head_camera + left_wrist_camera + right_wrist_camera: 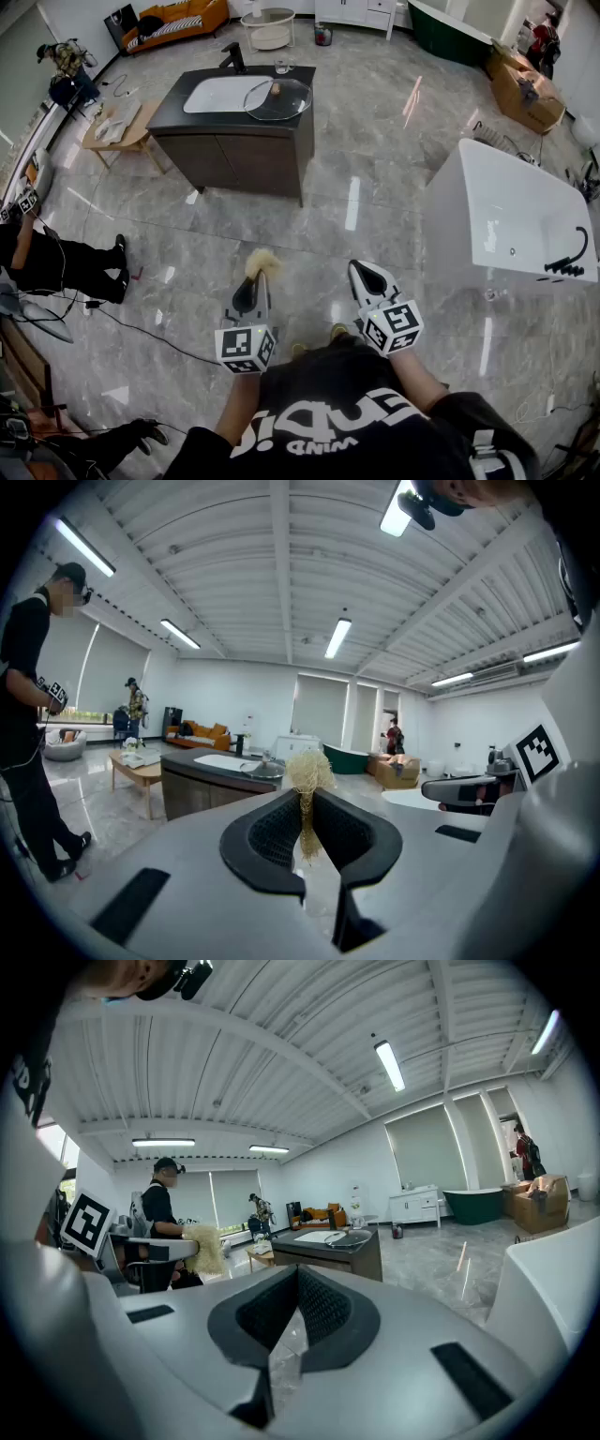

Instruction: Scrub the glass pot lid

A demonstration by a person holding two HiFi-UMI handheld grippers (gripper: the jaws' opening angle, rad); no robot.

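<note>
glass pot lid [277, 98]: lying on the dark vanity top [298, 94], at the right end of the white basin [216, 94] as the head view shows it, seeming to overlap the basin's edge, knob facing up.
lid's axis: being round, offering no long side to line up with; judging that only the upward-facing glass matters for the approach.
way from tool to lid: lying straight ahead and well apart from both grippers, across a wide stretch of grey floor [281, 225]; sitting nearly in line with the left-hand tool, slightly off to the left of the right-hand one.
scrubber [263, 262]: sticking out forward past the jaw tips as a pale, straw-like tuft, pointing toward the vanity.
left gripper [254, 289]: clamping tight on the scrubber's thin stem, pads pressing it from both sides, tilting slightly downward.
right gripper [367, 277]: staying beside the left one, pads meeting with nothing between them, tilting slightly downward too.
nearer hand: judging the left one marginally nearer and better aligned, and already carrying the scrubbing tool.
coming move: judging that closing the whole gap to the vanity is needed first, then lowering the tuft onto the glass; likely needing the free right gripper to steady the lid's rim or knob against sliding toward the basin.
</note>
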